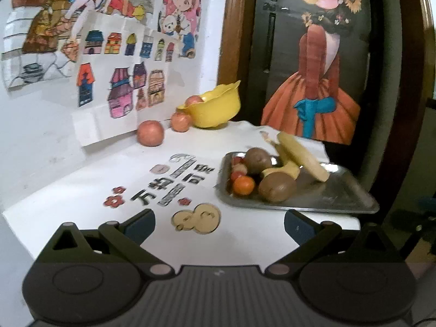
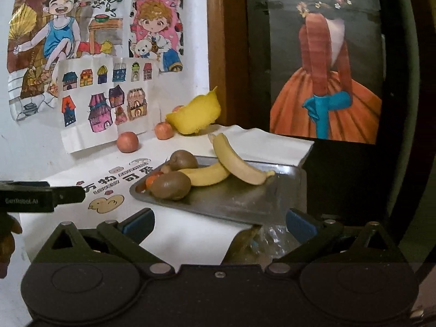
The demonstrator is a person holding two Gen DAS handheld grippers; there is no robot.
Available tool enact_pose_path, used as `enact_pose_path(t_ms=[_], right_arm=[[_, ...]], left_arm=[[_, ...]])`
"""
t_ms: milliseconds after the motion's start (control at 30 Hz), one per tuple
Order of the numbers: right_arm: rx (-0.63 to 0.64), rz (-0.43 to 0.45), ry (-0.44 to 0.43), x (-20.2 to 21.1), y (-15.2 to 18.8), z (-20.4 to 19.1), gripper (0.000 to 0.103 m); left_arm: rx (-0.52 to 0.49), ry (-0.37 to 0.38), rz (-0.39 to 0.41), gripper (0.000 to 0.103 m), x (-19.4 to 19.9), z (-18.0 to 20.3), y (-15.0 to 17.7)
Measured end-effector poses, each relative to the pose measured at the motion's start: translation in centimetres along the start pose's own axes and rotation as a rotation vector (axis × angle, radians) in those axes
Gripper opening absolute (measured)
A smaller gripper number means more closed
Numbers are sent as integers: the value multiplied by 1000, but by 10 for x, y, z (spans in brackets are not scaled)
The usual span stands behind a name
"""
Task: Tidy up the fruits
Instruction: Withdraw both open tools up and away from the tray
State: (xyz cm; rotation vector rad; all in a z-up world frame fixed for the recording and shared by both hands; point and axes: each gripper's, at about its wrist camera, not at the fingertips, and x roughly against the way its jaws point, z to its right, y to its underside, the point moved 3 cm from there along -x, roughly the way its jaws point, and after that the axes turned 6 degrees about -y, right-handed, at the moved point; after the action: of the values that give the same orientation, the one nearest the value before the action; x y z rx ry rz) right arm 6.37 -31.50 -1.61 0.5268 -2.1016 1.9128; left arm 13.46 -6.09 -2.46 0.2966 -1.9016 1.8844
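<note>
A steel tray (image 1: 340, 196) (image 2: 245, 199) lies on the white table and holds two bananas (image 1: 302, 154) (image 2: 239, 160), two kiwis (image 1: 276, 188) (image 2: 170, 185), a small orange (image 1: 243, 185) and some small red fruits (image 1: 236, 163). A yellow bowl (image 1: 215, 107) (image 2: 194, 115) stands at the back by the wall with one apple (image 1: 194, 99) inside. Two more apples (image 1: 150, 133) (image 2: 127, 141) rest on the table next to it. My left gripper (image 1: 218, 224) hovers open in front of the tray, with nothing between its fingers. My right gripper (image 2: 219, 223) is open at the tray's near edge, also empty.
Children's drawings (image 1: 114, 62) cover the wall on the left. A large painting of a figure in an orange dress (image 1: 316, 81) leans at the back right beside a wooden frame (image 1: 231, 27). The table's right edge (image 2: 305, 158) drops off behind the tray. The other gripper's body (image 2: 30, 196) shows at left.
</note>
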Motion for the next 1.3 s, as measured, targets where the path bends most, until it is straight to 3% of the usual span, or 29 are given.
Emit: enact_pose_path(t_ms=[200, 733, 1167, 1300], right_arm=[[-9, -32, 22, 5, 12, -9, 102], [17, -92, -51, -3, 20, -34, 102], [36, -103, -50, -12, 18, -34, 102], [7, -45, -50, -18, 12, -26, 102]], left_arm=[[16, -14, -22, 103, 9, -2, 16], [10, -36, -44, 103, 18, -9, 27], [-8, -49, -44, 103, 11, -13, 22], [-14, -99, -35, 103, 0, -28, 12]])
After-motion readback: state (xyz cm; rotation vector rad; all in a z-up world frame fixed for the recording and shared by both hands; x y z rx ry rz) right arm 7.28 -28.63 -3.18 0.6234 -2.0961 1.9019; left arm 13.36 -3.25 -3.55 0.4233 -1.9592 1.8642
